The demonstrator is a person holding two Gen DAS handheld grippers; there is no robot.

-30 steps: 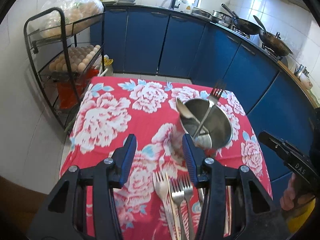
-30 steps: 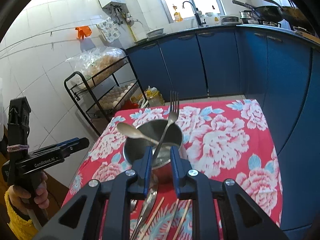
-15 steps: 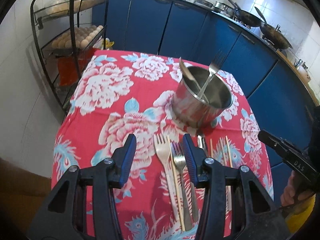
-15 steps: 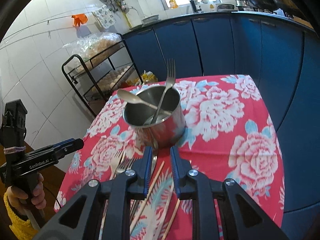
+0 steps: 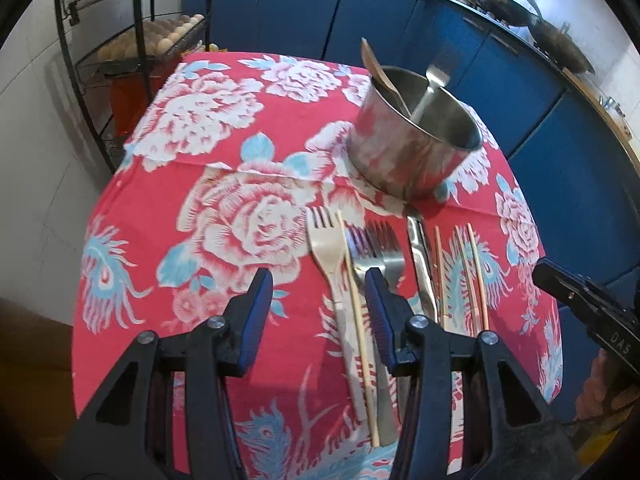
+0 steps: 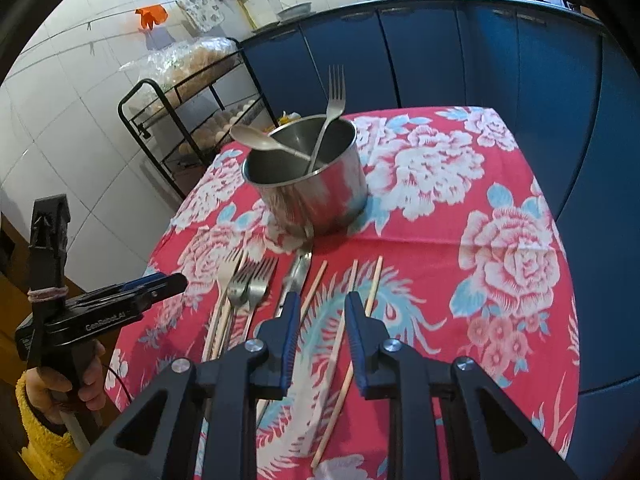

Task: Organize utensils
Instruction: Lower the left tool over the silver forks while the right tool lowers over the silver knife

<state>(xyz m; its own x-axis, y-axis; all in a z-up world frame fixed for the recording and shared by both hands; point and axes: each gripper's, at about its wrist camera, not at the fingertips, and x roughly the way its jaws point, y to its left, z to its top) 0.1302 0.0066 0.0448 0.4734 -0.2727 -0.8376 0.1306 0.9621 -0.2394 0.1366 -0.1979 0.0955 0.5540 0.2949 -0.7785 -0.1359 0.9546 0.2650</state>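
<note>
Floral tablecloth (image 5: 224, 216), both grippers open, empty

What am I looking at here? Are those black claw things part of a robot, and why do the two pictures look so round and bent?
There is no robot. A person holds a hand-worked grasping tool in each hand, and a wide-angle camera on each one looks along its two fingers, which bends the picture.

One picture comes from the left tool, the other from the right tool. Each also catches the other at its edge.

Both are open and hold nothing.

On the red flowered tablecloth stands a steel pot with a spoon and a fork leaning inside. In front of it lie a pale fork, two metal forks, another metal utensil and several chopsticks, presumably waiting to go into the pot.
</note>
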